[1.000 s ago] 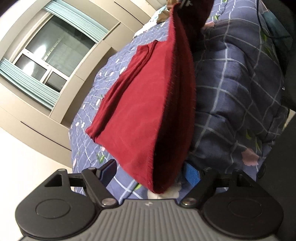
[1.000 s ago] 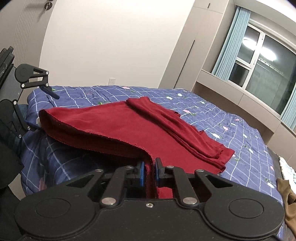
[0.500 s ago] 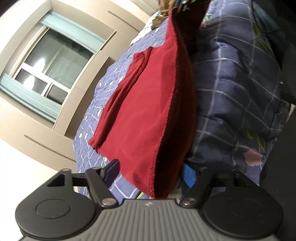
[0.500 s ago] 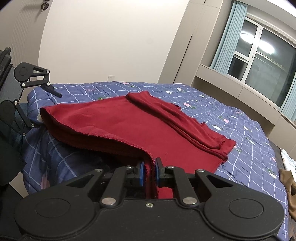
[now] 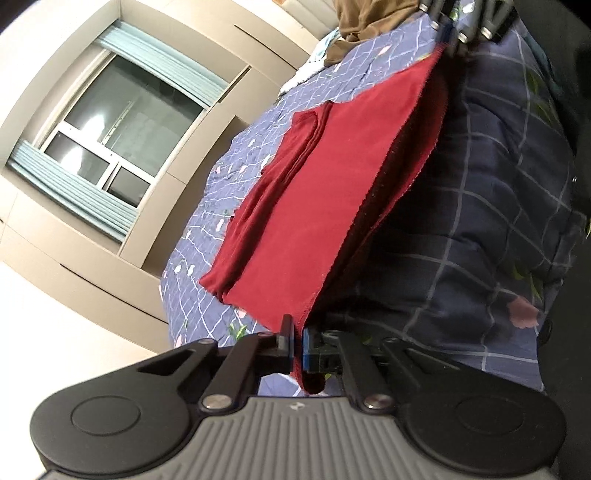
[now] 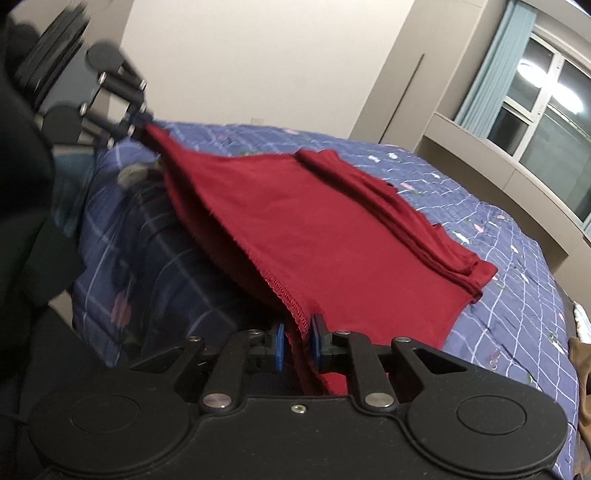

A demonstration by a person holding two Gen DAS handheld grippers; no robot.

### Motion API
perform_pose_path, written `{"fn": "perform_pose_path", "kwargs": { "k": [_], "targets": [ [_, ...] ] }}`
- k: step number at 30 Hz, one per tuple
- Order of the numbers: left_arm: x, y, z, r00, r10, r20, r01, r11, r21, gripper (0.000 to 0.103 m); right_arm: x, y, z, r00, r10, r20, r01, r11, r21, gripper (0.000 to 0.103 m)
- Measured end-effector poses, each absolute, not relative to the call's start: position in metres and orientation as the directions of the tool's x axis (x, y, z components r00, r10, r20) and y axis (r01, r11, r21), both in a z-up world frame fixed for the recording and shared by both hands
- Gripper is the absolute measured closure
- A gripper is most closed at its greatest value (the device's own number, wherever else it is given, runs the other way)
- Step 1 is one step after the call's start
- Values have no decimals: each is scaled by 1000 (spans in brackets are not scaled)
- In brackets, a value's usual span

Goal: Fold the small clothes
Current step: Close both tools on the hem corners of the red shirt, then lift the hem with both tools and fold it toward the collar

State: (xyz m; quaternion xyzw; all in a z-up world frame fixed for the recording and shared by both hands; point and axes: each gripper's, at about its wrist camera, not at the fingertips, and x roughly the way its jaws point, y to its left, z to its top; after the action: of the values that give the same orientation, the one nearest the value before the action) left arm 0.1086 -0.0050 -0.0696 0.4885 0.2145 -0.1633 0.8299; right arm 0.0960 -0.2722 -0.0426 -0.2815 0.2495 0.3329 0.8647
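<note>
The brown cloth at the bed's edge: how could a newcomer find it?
Start from the bed's blue checked quilt. The big red garment lies in the middle; go past it to the side away from the left tool. There a brown cloth lies crumpled, the only brown thing, beside a pale cloth.

Both cameras sit low and close at the near edge of the bed [image 6: 517, 266], each looking forward over its own gripper and slightly down. The left wrist view is tilted, facing along the bed edge toward the right gripper [image 5: 456, 26], with the window [image 5: 110, 136] on its left. The right wrist view faces across the bed, window [image 6: 546, 107] on its right, left gripper [image 6: 138, 118] at far left. Both share the red cloth [image 5: 314, 206] [image 6: 314, 236].
</note>
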Motion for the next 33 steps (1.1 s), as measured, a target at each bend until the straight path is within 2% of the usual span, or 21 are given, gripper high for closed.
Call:
{"fn": "perform_pose_path", "kwargs": {
  "k": [3,10,14,15,16,17,19,20,25,28,33],
  "targets": [
    [108,-5,-75,845,-66,-530,501,445,743,100,92,-269,-53,650,416,-635,-722,600,-346,87],
    [115,-7,-81,841,-48,-538,496,464,734,100,85,-273,-66,696,354,-625,-681,601,-418,62],
    [114,-5,-81,838,-51,-544,498,479,723,100,84,-282,-66,715,337,-613,-657,624,-423,60],
    [115,-5,-82,837,-51,-545,499,481,721,100,83,-284,-66,719,334,-610,-653,626,-426,60],
    [115,-5,-83,837,-51,-544,499,481,721,100,82,-284,-66,722,332,-607,-650,626,-431,65],
    [109,-4,-85,838,-51,-543,497,481,722,100,82,-285,-65,723,332,-605,-649,625,-433,76],
    [109,-3,-85,840,-51,-541,494,485,721,100,82,-287,-63,723,330,-606,-649,625,-434,89],
    [109,-3,-85,840,-51,-540,493,488,720,100,82,-288,-61,729,324,-603,-643,628,-439,92],
    [108,1,-80,846,-47,-531,471,530,705,100,92,-298,-51,757,306,-577,-601,673,-431,92],
    [112,1,-76,855,-34,-518,445,561,698,100,98,-302,-47,764,308,-568,-585,701,-407,96],
    [131,-3,-51,862,-27,-506,408,629,661,100,115,-301,-32,796,299,-526,-542,739,-400,97]
  ]
}}
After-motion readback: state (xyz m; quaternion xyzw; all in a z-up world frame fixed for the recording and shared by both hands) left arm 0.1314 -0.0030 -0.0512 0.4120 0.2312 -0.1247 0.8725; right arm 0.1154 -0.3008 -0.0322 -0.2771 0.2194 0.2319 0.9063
